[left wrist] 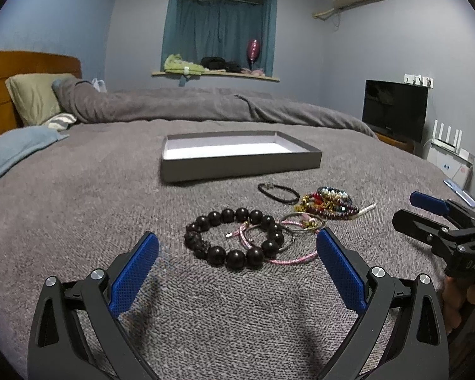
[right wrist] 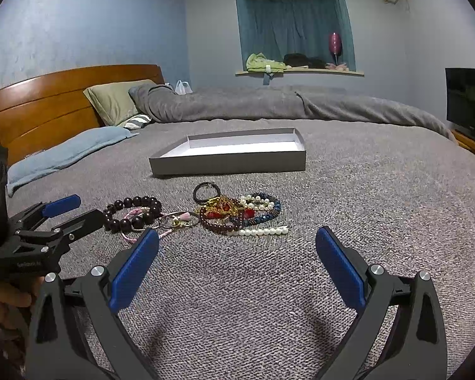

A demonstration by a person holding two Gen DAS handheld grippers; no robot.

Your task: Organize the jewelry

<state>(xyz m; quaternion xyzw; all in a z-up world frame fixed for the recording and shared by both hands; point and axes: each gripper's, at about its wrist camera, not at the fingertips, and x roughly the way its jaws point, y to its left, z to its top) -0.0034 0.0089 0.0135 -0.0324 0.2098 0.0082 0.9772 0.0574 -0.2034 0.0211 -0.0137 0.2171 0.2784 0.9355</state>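
While both my grippers hang spread wide and empty over the grey bedspread [left wrist: 79,209], the dark bead bracelet [left wrist: 234,237] lies just ahead of my left gripper [left wrist: 237,253], the tangled jewelry pile [right wrist: 240,212] ahead-left of my right gripper [right wrist: 237,250], and the open grey box [left wrist: 237,158] beyond.

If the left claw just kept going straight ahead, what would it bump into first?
Probably the dark bead bracelet. It lies right between the open left claw fingers' line, ahead on the blanket, though depth is hard to judge.
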